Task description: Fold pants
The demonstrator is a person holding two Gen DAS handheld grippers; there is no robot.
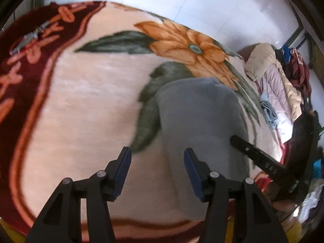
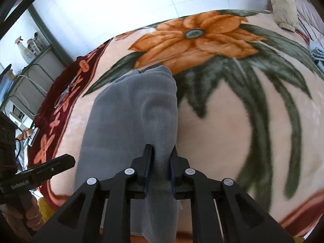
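On the peach fleece blanket with one big orange flower (image 2: 194, 38) lies one pair of soft grey pants (image 2: 129, 117). Right gripper (image 2: 161, 158) pinches a fold of them; left gripper (image 1: 157, 158) hangs with fingers apart, its side reading "GenRobot.AI". Two spray bottles (image 2: 26, 50) sit far off.

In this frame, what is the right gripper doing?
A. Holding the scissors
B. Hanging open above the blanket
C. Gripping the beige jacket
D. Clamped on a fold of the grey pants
D. In the right wrist view, the right gripper has its jaws nearly closed, pinching a raised ridge of the grey pants, which lie on the floral blanket.
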